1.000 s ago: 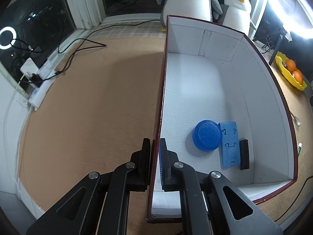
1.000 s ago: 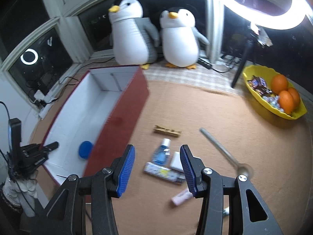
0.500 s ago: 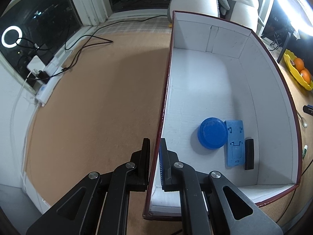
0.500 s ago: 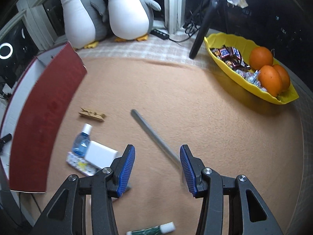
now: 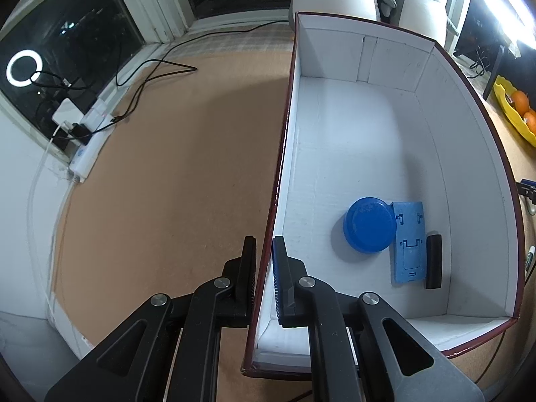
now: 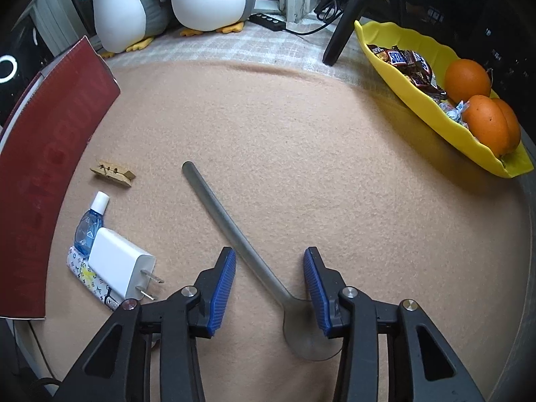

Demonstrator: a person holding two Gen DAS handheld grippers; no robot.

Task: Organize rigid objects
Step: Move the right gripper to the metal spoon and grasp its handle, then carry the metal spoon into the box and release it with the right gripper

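1. I am keeping the left gripper (image 5: pixel 264 251) clenched on the near left wall of the box (image 5: pixel 475 181); one black finger is sitting outside against the glossy maroon skin, the other, with its ribbed blue pad, inside against the matte white lining.
2. I am seeing three rigid pieces lying flat on the box floor near its right wall: a round blue lid (image 5: pixel 368 229), a flat blue plastic phone stand (image 5: pixel 409 243) with moulded slots touching the lid's right edge, and a short black bar (image 5: pixel 433 257) just beside the stand.
3. I am holding the right gripper (image 6: pixel 269 283) low over the tan felt mat (image 6: pixel 301 140), released but with its jaws just having been narrowing; the ribbed blue pads are standing on either side of the metal spoon (image 6: pixel 234 231) without pressing it.
4. The spoon is lying diagonally, its slim grey handle running up and left, its neck passing between the pads, its dull rounded bowl partly hidden under the right finger.
5. To the left of the spoon I am looking at a wooden clothespin (image 6: pixel 112 173), a small clear blue bottle (image 6: pixel 89 226) with a white cap, a white blocky charger (image 6: pixel 120 264) with two metal prongs overlapping the bottle, and a patterned white tube (image 6: pixel 90 279) under the charger.
6. The box's maroon outer wall is curving along the left edge of the right wrist view, near these items.
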